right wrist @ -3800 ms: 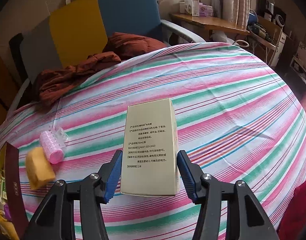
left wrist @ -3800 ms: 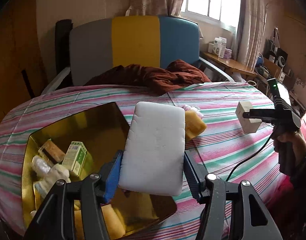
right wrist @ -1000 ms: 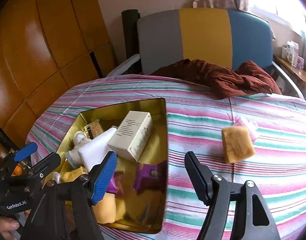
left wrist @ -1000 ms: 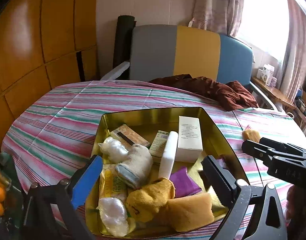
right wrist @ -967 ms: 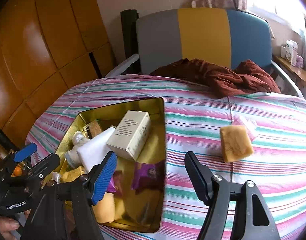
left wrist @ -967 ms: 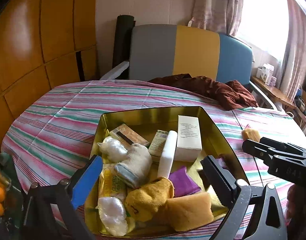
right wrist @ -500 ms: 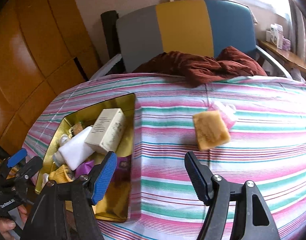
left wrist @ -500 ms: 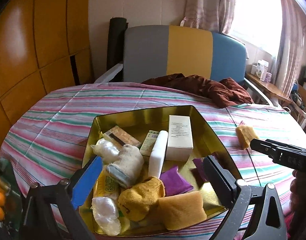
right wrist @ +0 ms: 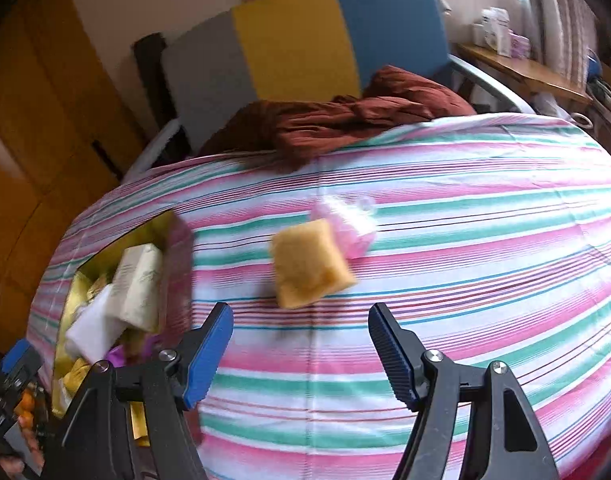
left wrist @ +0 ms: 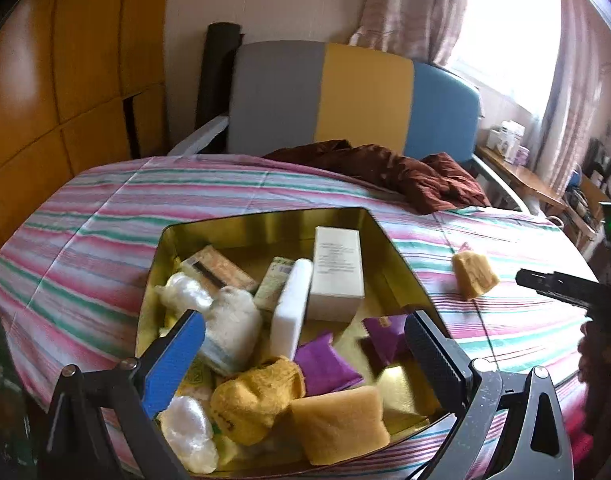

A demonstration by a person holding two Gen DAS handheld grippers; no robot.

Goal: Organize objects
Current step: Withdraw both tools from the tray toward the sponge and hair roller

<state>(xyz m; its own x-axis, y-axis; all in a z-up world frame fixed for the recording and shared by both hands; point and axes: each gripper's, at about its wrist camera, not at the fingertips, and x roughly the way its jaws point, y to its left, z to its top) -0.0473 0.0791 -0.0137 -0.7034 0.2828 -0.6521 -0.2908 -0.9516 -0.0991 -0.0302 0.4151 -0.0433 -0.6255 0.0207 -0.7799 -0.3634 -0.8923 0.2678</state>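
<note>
1. Both claws dropped their loads since earlier: white foam block and cream cardboard box now sit inside gold metal tin.
2. Left claw spread, empty, over tin.
3. Right claw spread, empty; yellow sponge just ahead on striped counter, touching pink hair roller.

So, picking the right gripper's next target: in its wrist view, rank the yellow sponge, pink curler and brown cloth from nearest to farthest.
1. Yellow sponge, just ahead of the open jaws.
2. Pink curler, touching the sponge's far right side.
3. Brown cloth, at the table's far edge by the chair.
</note>
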